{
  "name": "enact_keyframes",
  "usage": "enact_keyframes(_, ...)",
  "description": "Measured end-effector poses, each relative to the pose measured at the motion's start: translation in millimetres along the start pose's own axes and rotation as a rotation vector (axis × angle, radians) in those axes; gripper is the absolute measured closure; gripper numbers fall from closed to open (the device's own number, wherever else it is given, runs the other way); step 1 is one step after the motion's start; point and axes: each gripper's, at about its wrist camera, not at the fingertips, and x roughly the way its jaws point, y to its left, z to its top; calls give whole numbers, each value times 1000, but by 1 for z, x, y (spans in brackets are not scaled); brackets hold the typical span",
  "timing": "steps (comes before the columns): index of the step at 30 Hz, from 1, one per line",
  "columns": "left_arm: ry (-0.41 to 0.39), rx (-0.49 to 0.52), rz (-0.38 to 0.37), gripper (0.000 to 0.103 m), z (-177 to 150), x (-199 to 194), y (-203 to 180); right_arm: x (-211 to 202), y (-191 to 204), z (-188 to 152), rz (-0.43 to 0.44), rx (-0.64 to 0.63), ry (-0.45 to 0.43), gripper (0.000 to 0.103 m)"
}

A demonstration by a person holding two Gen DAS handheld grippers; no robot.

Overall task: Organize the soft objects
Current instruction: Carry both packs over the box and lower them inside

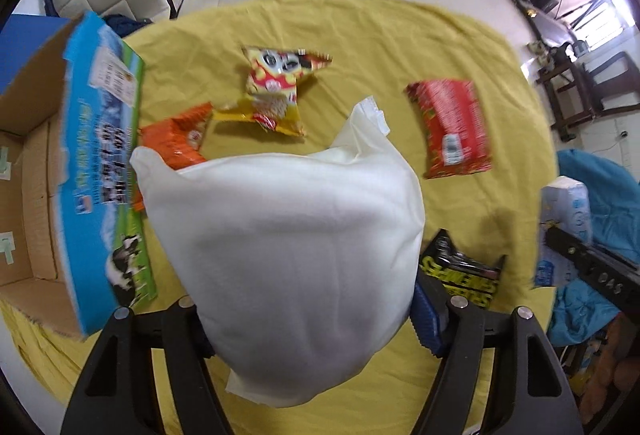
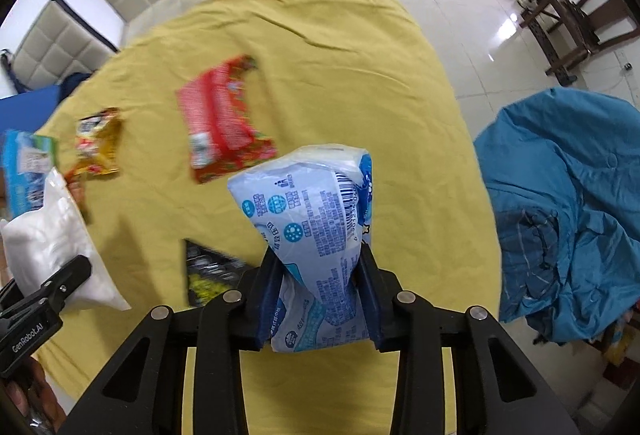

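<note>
My left gripper (image 1: 308,319) is shut on a white pillow-like soft pack (image 1: 288,255) and holds it above the yellow cloth (image 1: 400,35); the pack hides the fingertips. It also shows at the left in the right wrist view (image 2: 56,243). My right gripper (image 2: 318,299) is shut on a blue-and-white tissue pack (image 2: 312,219), lifted above the cloth. An open cardboard box (image 1: 36,163) with a blue cow-print flap (image 1: 104,163) stands at the left.
On the cloth lie a red snack bag (image 1: 450,127), a yellow snack bag (image 1: 276,91), an orange bag (image 1: 180,139) and a black-and-yellow bag (image 1: 460,271). A blue bundle of cloth (image 2: 568,203) sits to the right. Chairs and gym gear stand behind.
</note>
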Motion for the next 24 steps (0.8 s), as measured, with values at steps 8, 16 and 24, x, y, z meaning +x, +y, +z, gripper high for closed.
enact_keyframes(8, -98, -39, -57, 33, -6, -64, 27, -57, 71, -26, 141, -69, -69, 65)
enact_keyframes(16, -139, -91, -85, 33, -3, -93, 98, -101, 178, -49, 258, -154, -102, 65)
enact_keyframes(24, -109, -101, -63, 33, 6, -98, 198, -110, 303, -51, 290, -226, -100, 65)
